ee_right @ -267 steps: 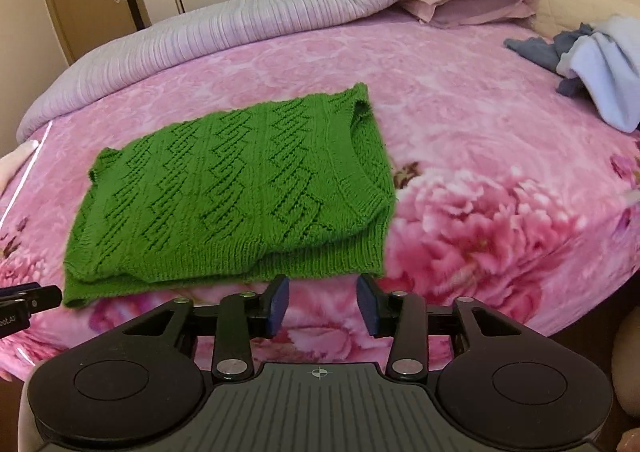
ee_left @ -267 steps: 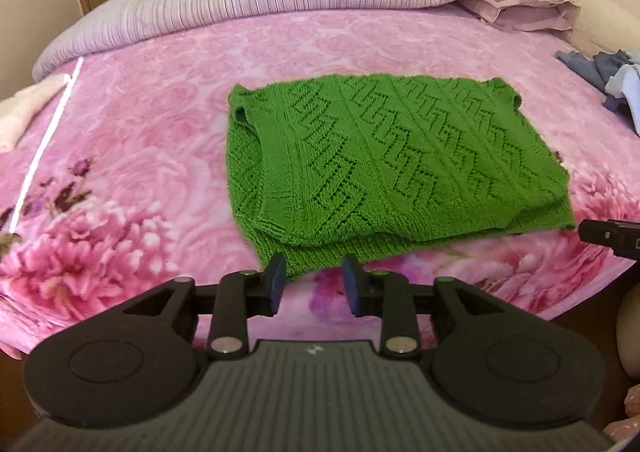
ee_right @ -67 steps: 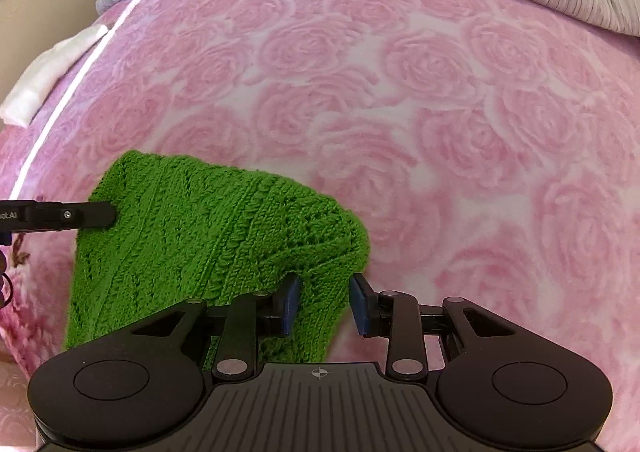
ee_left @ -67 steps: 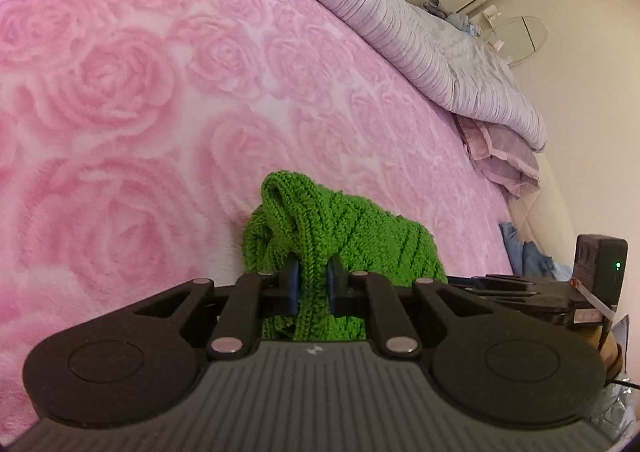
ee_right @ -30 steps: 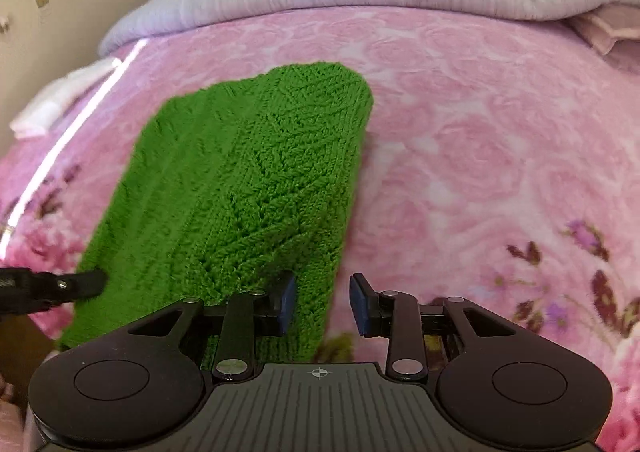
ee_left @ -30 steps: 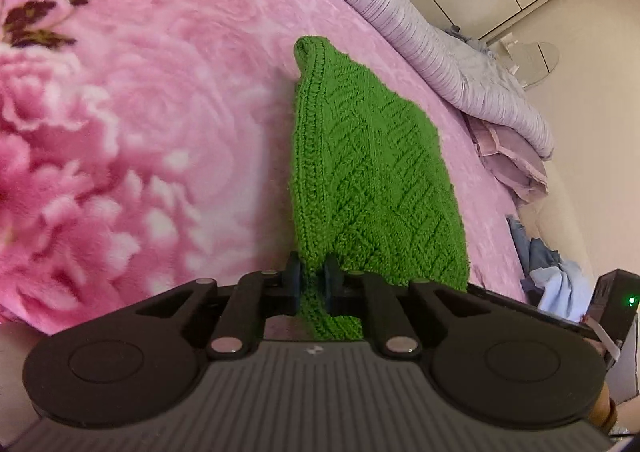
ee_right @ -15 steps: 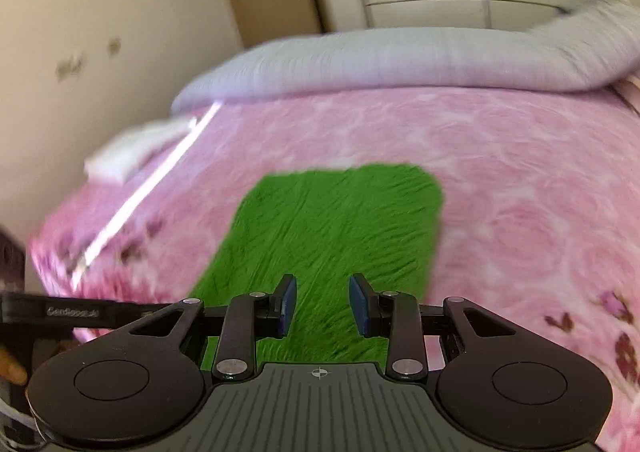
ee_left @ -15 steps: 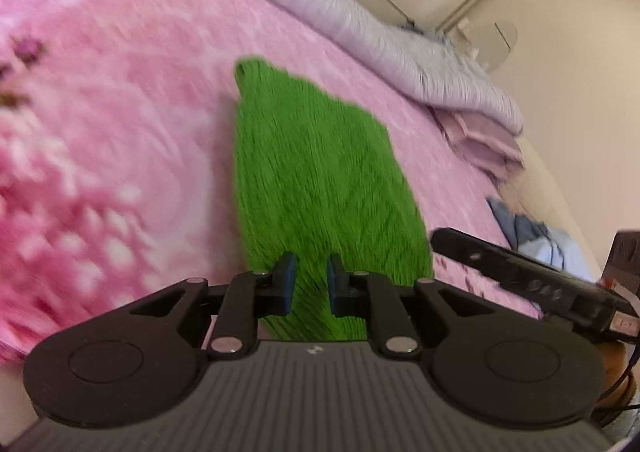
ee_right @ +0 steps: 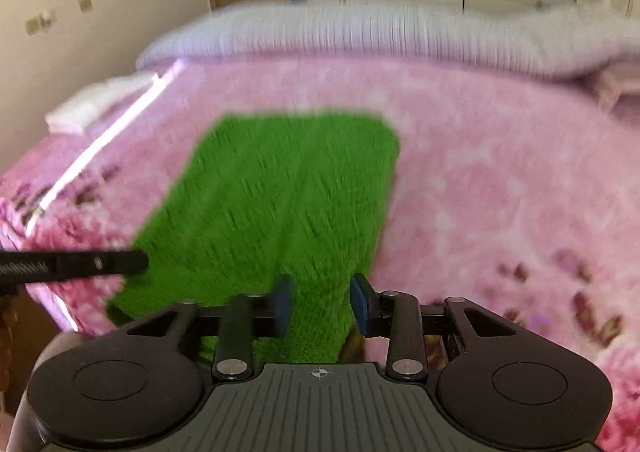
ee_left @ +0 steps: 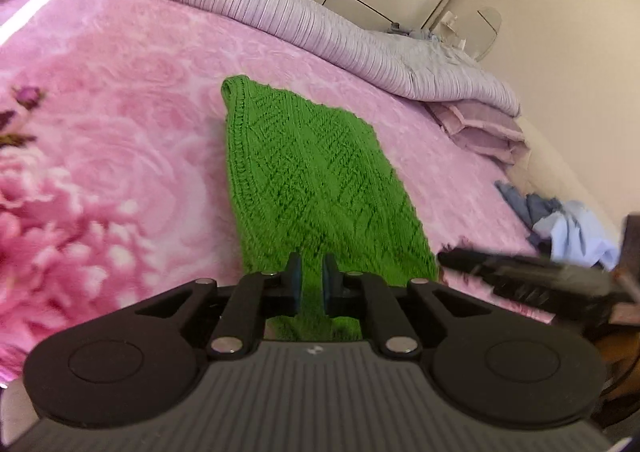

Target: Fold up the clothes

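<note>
Pink rose-print bedspread (ee_left: 120,124) carries the folded green knit sweater (ee_left: 312,172), lying toward 12 o'clock. Left gripper (ee_left: 309,284) has just narrowed, unclamped; right gripper (ee_right: 320,302) gapes. Best back both off without snagging knit.

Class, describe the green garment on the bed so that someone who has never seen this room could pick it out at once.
Start from the big bed under a pink rose-print blanket, with a striped lilac duvet rolled along its far side. On the blanket, reaching to the near edge, lies a folded green knitted sweater. Its bright green and openwork zigzag knit set it apart from the crumpled blue clothes heaped further along the bed.
</note>
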